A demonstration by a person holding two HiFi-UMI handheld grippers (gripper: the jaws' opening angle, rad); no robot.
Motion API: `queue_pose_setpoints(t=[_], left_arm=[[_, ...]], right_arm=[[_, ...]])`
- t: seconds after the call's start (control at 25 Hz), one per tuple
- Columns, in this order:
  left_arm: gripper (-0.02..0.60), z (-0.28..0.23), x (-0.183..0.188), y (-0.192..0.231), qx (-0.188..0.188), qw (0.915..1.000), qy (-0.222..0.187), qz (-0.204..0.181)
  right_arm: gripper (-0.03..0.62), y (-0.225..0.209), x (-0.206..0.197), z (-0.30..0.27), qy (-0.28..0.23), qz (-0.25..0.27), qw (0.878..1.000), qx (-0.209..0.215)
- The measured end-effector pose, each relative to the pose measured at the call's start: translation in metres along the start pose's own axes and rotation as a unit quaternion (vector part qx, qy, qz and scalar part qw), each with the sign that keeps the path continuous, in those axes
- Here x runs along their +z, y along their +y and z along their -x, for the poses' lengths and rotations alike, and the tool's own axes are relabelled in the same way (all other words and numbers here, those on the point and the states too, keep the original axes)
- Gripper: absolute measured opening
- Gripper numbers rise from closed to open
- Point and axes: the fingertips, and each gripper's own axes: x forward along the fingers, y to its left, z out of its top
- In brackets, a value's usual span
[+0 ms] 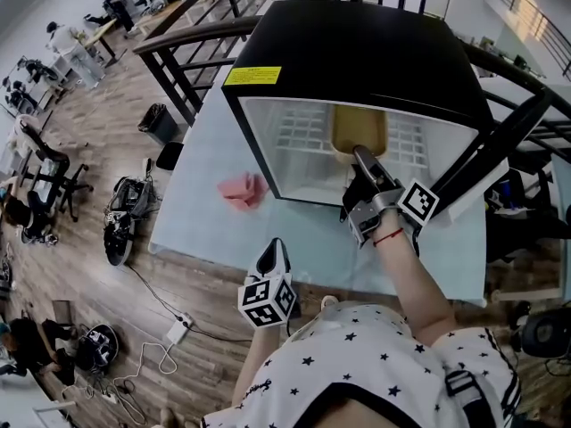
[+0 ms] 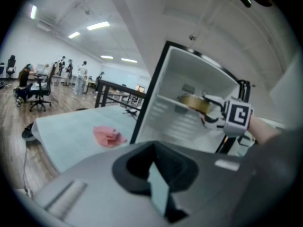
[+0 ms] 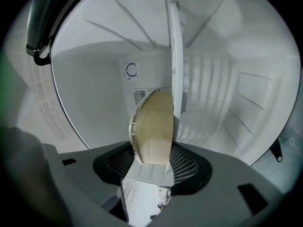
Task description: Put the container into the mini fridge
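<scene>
my right gripper (image 1: 360, 157) is clamped wide on the container (image 3: 152, 126), whose long axis runs straight ahead of my fingertips over the wire shelf (image 1: 299, 134) inside the mini fridge (image 1: 357, 52); my left gripper (image 1: 273, 259), closed and empty, hangs well behind.

A pink cloth (image 1: 243, 190) lies mid-left on the pale table (image 1: 201, 212); a dark railing (image 1: 187, 36) runs upper left, an office chair (image 1: 52, 169) stands at far left.

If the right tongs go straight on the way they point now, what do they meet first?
Probably the fridge's back wall, and the container that the right tongs hold would touch it first. Depth is unclear.
</scene>
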Motion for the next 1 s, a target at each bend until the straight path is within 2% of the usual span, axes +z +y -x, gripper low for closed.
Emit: queue_pose_setpoints(t=[0.24, 0.44, 0.76, 1.0], left_arm=[[0.008, 0.002, 0.002, 0.001, -0.006, 1.0, -0.001, 0.001], [0.008, 0.006, -0.002, -0.004, -0.016, 0.9999, 0.004, -0.003], [0.008, 0.016, -0.009, -0.009, -0.033, 0.9993, 0.013, -0.008], [0.008, 0.024, -0.015, -0.017, -0.052, 0.9983, 0.021, -0.016]], right_arm=[[0.238, 0.007, -0.003, -0.002, -0.001, 0.007, 1.0, 0.012], [0.261, 0.01, -0.002, 0.004, -0.005, 0.033, 0.999, 0.003], [0.265, 0.003, -0.013, 0.031, 0.0, 0.028, 1.0, -0.013], [0.264, 0.011, -0.029, 0.052, 0.014, 0.045, 0.999, -0.004]])
